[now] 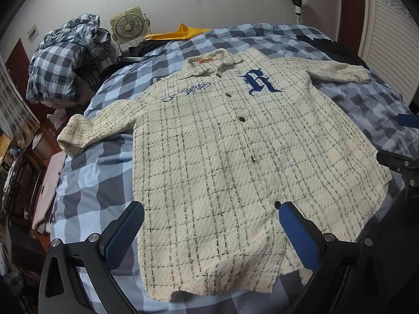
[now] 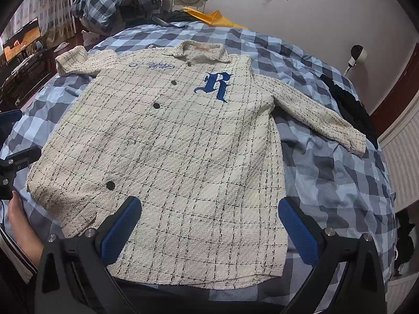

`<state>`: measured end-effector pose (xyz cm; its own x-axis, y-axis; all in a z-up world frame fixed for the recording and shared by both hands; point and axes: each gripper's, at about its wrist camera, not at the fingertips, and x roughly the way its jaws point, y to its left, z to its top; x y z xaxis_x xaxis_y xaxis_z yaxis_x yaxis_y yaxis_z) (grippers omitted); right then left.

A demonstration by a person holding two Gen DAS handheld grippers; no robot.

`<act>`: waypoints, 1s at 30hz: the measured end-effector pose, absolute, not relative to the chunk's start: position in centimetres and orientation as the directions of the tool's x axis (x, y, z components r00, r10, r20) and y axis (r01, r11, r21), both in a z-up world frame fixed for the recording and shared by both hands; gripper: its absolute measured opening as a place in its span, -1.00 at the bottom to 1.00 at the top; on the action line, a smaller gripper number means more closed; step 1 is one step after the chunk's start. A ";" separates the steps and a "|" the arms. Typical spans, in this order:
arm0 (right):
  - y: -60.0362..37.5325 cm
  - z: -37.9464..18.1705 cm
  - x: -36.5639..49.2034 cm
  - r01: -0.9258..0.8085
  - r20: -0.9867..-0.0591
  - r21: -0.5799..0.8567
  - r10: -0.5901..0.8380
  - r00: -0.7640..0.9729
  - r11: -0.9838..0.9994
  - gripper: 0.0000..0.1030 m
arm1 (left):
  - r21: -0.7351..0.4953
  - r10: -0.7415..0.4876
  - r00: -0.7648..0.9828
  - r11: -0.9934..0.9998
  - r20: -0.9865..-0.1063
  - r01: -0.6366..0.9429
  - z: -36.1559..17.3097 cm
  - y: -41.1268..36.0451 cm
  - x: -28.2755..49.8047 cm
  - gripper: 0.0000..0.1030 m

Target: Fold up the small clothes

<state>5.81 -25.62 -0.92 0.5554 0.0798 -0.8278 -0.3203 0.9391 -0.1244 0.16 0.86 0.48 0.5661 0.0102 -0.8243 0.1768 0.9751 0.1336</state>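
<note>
My left gripper (image 1: 211,231) has its jaws spread wide, nothing between the blue pads but the lower hem of the shirt (image 1: 222,157), which lies flat below and ahead of them. The left pad hangs over the shirt's hem corner at the edge of the fabric, the right pad over the front placket beside the lowest button; whether either pad touches the cloth I cannot tell. My right gripper (image 2: 209,226) is likewise wide apart and empty, straddling the hem on the other half of the shirt (image 2: 183,144), with its right pad just past the side seam over the bedcover (image 2: 340,183).

The shirt is cream with a thin black check, spread face up and buttoned, collar away from me, both sleeves stretched out to the sides. A blue letter R (image 2: 216,85) sits on one side of the chest and blue script embroidery (image 1: 187,92) on the other. It rests on a blue, grey and white checked bedcover (image 1: 86,183).

In the right wrist view, the other gripper's black frame shows at the left edge, with a hand (image 2: 19,225) below it.

Further off, a heap of checked bedding (image 1: 68,55), a small box fan (image 1: 129,26) and a yellow paper sheet (image 1: 183,32) lie near the wall.
</note>
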 end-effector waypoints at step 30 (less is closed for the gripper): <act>-26.2 -0.7 5.9 -0.307 -0.861 -0.087 0.083 0.501 0.948 0.98 | 0.235 0.136 0.595 0.968 -0.792 0.092 0.1 2.7 1.0 1.00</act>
<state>5.92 -26.16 -0.70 0.5010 0.0833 -0.8614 -0.3072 0.9477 -0.0870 1.00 2.74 0.13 0.5953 0.1357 -0.7919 0.0918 0.9677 0.2349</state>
